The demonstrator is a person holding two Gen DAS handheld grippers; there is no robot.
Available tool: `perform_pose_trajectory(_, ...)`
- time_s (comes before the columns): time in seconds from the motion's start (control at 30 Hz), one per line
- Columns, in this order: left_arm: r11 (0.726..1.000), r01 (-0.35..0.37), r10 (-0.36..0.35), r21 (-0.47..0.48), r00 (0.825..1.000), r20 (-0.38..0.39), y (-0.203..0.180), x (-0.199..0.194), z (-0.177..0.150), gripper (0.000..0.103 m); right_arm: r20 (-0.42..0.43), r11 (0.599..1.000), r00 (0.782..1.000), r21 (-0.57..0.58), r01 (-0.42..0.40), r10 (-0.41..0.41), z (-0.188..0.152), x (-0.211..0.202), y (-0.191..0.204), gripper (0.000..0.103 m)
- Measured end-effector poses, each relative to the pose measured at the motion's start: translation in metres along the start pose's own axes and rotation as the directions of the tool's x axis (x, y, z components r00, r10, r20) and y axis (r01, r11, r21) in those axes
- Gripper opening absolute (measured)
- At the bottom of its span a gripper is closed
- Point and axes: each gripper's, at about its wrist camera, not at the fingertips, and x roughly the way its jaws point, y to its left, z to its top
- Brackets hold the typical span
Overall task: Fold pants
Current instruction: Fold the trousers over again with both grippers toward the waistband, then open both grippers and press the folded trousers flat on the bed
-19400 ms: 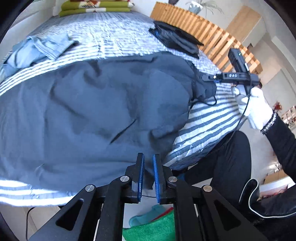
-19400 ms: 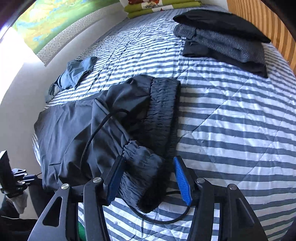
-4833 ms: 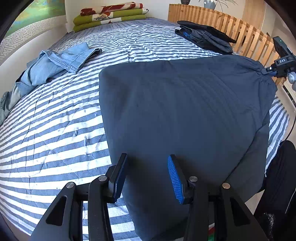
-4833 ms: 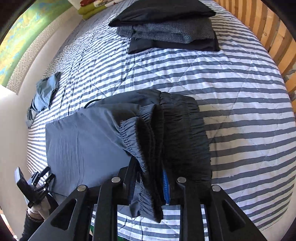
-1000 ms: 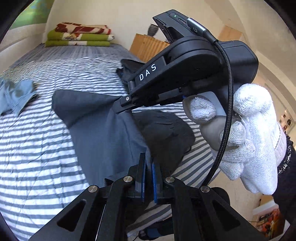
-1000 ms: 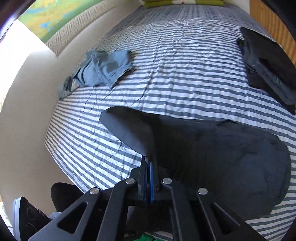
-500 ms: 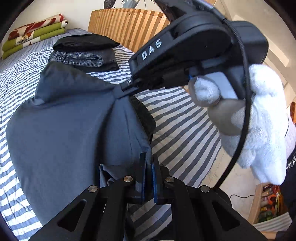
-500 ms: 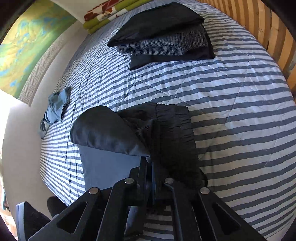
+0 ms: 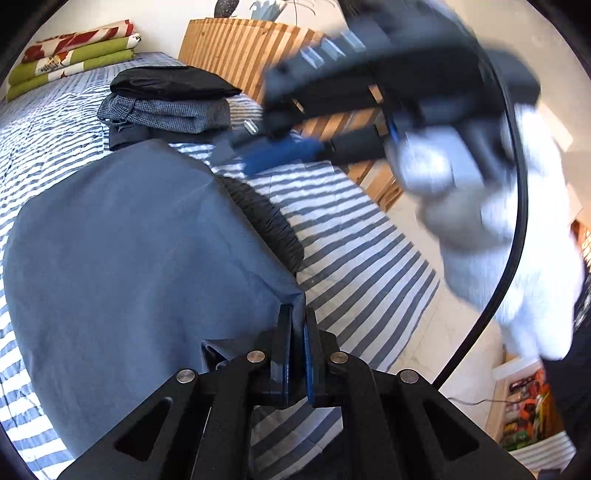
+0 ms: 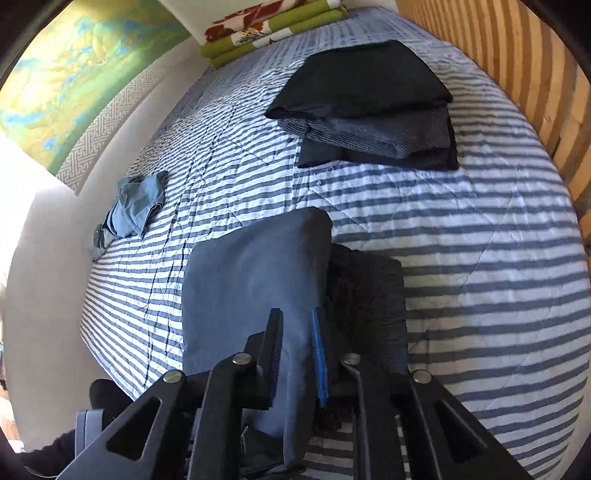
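**Folded pants at the near edge of the bed, both tongs at the fold**

The dark grey pants [image 9: 140,258] lie folded on the blue-and-white striped bed cover [image 9: 354,266], close to the edge of the bed nearest you. Their gathered black waistband [image 9: 266,221] shows along the right side of the fold, with the smooth grey layer lying over it.

Your left tongs [image 9: 294,325] are clenched on a corner of the grey fabric: the cloth is pinched between the two blue pads at the near right corner of the fold.

Your right tongs [image 10: 297,332] have just been opening. Their jaws stand apart, and a ridge of the grey fabric [image 10: 258,266] runs between them; the pads do not press on it. In the left wrist view the right tongs [image 9: 280,151] appear blurred above the far right part of the pants, carried by your white-gloved right hand [image 9: 498,236], with a black cable [image 9: 517,206] looping past the glove.

Beyond the pants, a stack of folded dark garments [image 10: 373,110] rests on the bed near the wooden slatted board [image 10: 517,74]. A crumpled light-blue garment [image 10: 133,206] lies near the wall-side edge of the bed. Folded green and red patterned bedding [image 10: 273,29] sits at the far end.
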Motion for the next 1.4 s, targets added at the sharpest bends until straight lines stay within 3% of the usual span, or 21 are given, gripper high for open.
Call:
perform_pose_trajectory(0.03,1.0,0.022,-0.022,-0.017,1.0,0.009,0.002,-0.005,0.001,0.005,-0.008,0.999,1.0,0.031,-0.022,0.022,-0.007,-0.002,-0.009,0.026)
perform_pose_trajectory(0.2,0.996,0.09,-0.09,-0.01,0.996,0.024,-0.004,-0.009,0.006,0.008,-0.014,0.982,0.991,0.137,-0.13,0.134,-0.05,-0.02,-0.033,0.028)
perform_pose_trajectory(0.3,0.989,0.142,-0.141,0.027,0.989,-0.051,-0.009,-0.017,0.006,0.031,0.012,0.979,0.991,0.152,-0.133,0.133,-0.062,-0.027,-0.04,0.03)
perform_pose_trajectory(0.43,0.995,0.084,-0.083,0.062,0.996,-0.024,0.009,-0.064,0.002,0.034,0.028,0.973,0.989,0.177,-0.149,0.146,-0.074,-0.03,-0.051,0.031)
perform_pose_trajectory(0.5,0.999,-0.004,0.004,0.049,1.0,-0.006,0.033,-0.086,-0.001,0.035,0.039,0.974,0.988,0.169,-0.154,0.149,-0.083,-0.032,-0.053,0.034)
perform_pose_trajectory(0.6,0.988,-0.154,0.154,0.009,0.988,-0.022,0.079,-0.099,-0.003,0.035,0.04,0.981,0.99,0.134,-0.142,0.138,-0.097,-0.026,-0.051,0.044)
perform_pose_trajectory(0.73,0.971,-0.238,0.235,-0.01,0.966,-0.11,0.118,-0.089,-0.015,0.034,0.015,0.984,0.992,0.128,-0.122,0.121,-0.105,-0.005,-0.052,0.045)
perform_pose_trajectory(0.9,0.975,-0.22,0.219,0.01,0.965,-0.146,0.129,-0.061,-0.033,0.034,0.073,0.992,0.994,0.091,-0.085,0.078,-0.08,-0.008,-0.04,0.045)
perform_pose_trajectory(1.0,0.978,-0.209,0.211,0.025,0.966,-0.147,0.123,-0.052,-0.039,0.034,0.116,0.992,0.988,0.069,-0.108,0.1,-0.05,-0.015,-0.031,0.045)
perform_pose_trajectory(1.17,0.982,-0.189,0.19,0.021,0.972,-0.138,0.12,-0.045,-0.038,0.034,0.046,1.0,0.999,0.027,-0.001,0.0,-0.004,0.018,-0.017,0.045)
perform_pose_trajectory(1.23,0.983,-0.183,0.185,0.028,0.972,-0.143,0.118,-0.041,-0.039,0.034,0.03,0.999,1.0,0.043,0.002,-0.003,0.005,0.031,-0.019,0.045)
perform_pose_trajectory(1.3,0.982,-0.185,0.189,0.041,0.971,-0.144,0.116,-0.036,-0.041,0.034,0.045,0.998,0.999,0.055,-0.014,0.011,0.011,0.038,-0.019,0.039)
perform_pose_trajectory(1.37,0.983,-0.179,0.181,0.03,0.974,-0.135,0.116,-0.035,-0.04,0.034,0.048,0.999,0.999,0.048,0.001,-0.003,0.013,0.043,-0.017,0.013)
perform_pose_trajectory(1.4,0.985,-0.172,0.173,0.019,0.977,-0.126,0.117,-0.035,-0.038,0.034,0.047,0.999,0.999,0.042,0.01,-0.012,0.014,0.044,-0.015,0.013)
